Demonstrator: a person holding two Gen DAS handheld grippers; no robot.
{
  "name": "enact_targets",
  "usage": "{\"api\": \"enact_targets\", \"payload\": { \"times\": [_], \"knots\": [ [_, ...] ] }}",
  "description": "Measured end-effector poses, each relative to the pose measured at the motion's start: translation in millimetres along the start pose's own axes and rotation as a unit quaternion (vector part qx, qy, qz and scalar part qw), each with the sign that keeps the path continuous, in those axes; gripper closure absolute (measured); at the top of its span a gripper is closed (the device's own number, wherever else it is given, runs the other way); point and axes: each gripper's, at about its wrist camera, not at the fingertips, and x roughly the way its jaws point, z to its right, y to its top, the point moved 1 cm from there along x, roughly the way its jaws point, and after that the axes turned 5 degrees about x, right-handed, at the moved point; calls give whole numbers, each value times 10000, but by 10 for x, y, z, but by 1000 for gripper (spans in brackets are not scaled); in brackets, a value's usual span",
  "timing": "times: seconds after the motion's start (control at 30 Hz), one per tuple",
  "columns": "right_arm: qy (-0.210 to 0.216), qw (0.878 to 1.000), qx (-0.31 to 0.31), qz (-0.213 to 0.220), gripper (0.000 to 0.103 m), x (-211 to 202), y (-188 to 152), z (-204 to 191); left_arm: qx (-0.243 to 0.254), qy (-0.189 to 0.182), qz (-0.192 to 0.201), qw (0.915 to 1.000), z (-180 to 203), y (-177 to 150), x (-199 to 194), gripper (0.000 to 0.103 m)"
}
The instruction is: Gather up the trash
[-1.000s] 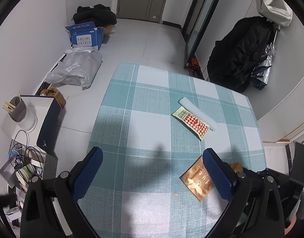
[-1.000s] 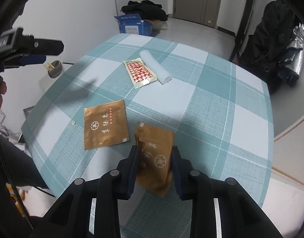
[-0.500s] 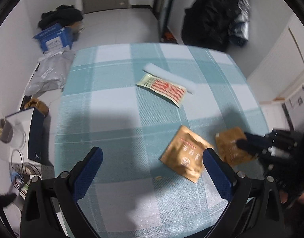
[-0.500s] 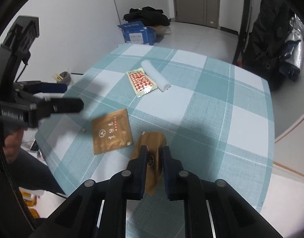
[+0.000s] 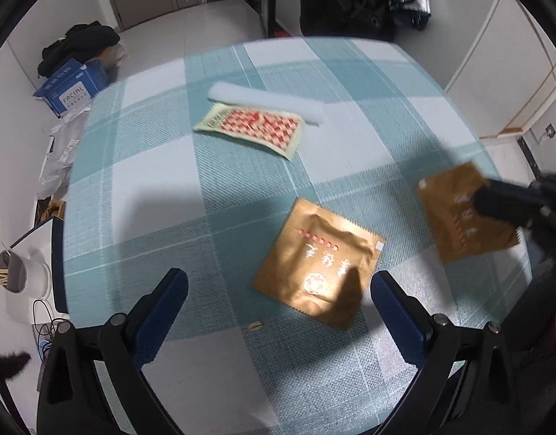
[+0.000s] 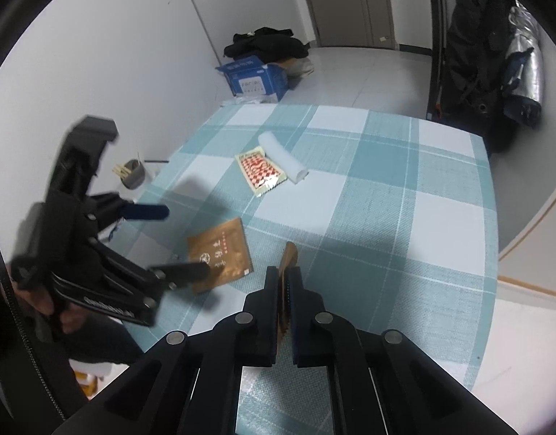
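Note:
My right gripper (image 6: 284, 275) is shut on a brown packet (image 6: 288, 258) and holds it edge-on above the table; the packet also shows in the left wrist view (image 5: 463, 214). A second brown packet (image 5: 319, 262) lies flat on the checked tablecloth (image 5: 151, 181), also seen in the right wrist view (image 6: 220, 252). My left gripper (image 5: 278, 290) is open and hovers just above and in front of it. A red-and-white wrapper (image 5: 252, 127) and a white roll (image 5: 267, 103) lie farther back.
A small crumb (image 5: 255, 325) lies near the table's front edge. On the floor to the left are a blue box (image 5: 69, 88), grey mailer bags (image 5: 58, 152) and a cup with sticks (image 5: 13, 275). Dark coats (image 6: 477, 54) hang at the back right.
My right gripper has lifted the brown packet off the table and turned it edge-on. My left gripper has moved closer to the flat brown packet, still open.

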Motion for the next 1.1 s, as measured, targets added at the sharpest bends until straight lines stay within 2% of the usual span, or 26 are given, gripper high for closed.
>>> {"api": "enact_targets", "payload": {
  "times": [0.1,0.17,0.3,0.37,0.4,0.43,0.5,0.63,0.8,1.1],
  "knots": [
    [10,9999,51,97,99,-59,23,25,99,71,-212,9997,52,-18,101,4],
    [11,9998,102,163,99,-100,42,50,302,126,-119,9994,107,-16,88,4],
    [-11,9995,180,257,99,-164,68,104,269,97,-123,9995,116,-2,70,5],
    [-24,9993,248,292,99,-194,79,144,306,78,-64,9995,139,11,35,12],
    [-23,9992,274,306,99,-203,82,162,342,63,-42,9994,160,22,14,19],
    [-26,9990,299,318,99,-212,86,177,383,43,-8,9993,190,32,-6,31],
    [-41,9988,340,351,99,-239,90,199,474,39,25,9989,253,60,-25,43],
    [-65,9985,377,399,99,-268,98,220,433,-24,-25,9991,295,102,-43,51],
    [-89,9982,394,454,99,-312,91,228,384,-31,-17,9993,346,89,-55,54],
    [-111,9977,461,494,99,-333,102,241,227,-141,63,9996,152,75,-52,57]
  ]
}}
